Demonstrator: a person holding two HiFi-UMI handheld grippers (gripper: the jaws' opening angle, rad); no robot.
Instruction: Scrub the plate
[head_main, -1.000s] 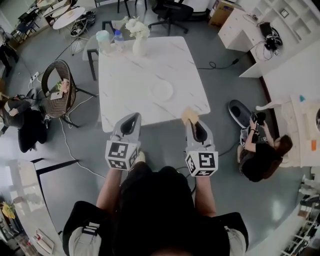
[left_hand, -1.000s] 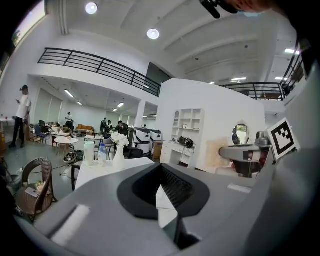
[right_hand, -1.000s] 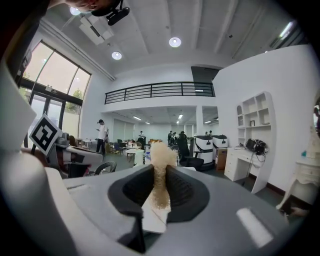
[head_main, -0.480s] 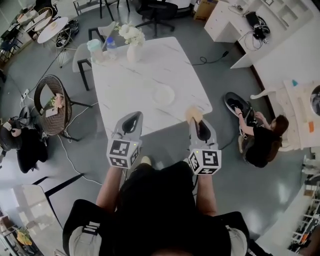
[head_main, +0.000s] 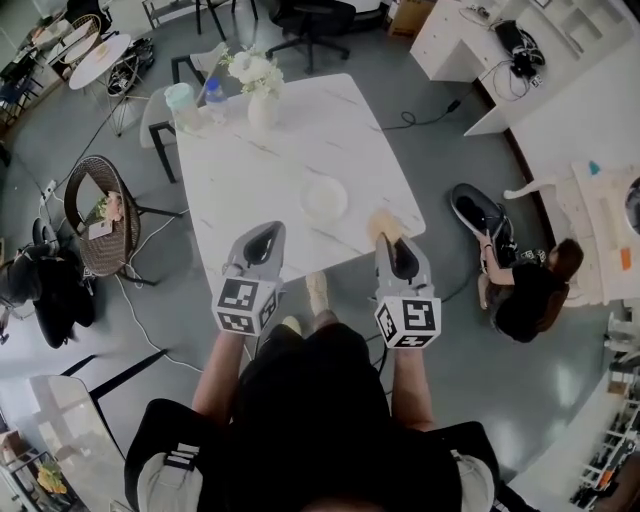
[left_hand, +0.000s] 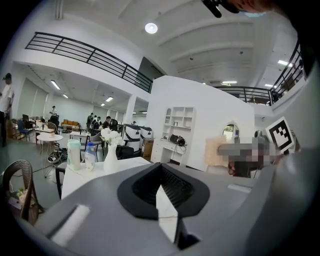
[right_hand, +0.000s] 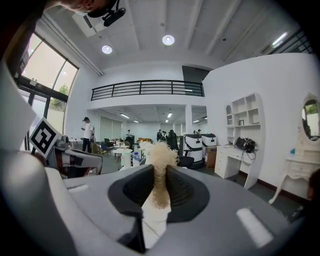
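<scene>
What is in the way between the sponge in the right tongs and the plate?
Nothing visible. Only bare table lies between the sponge, clamped in the right tongs, and the plate.

A round white plate (head_main: 324, 197) lies flat on the table (head_main: 250, 165), empty. A tan sponge (head_main: 381, 226) stands pinched in the right gripper (head_main: 390, 246), near the plate but apart from it.

Open office: white desk (head_main: 452, 42), swivel chair (head_main: 312, 18), mezzanine (right_hand: 147, 89).

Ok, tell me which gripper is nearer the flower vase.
Left. The left gripper is at the near table edge, straight across from the flower vase; the right gripper, clamping a sponge, sits farther sideways.
</scene>
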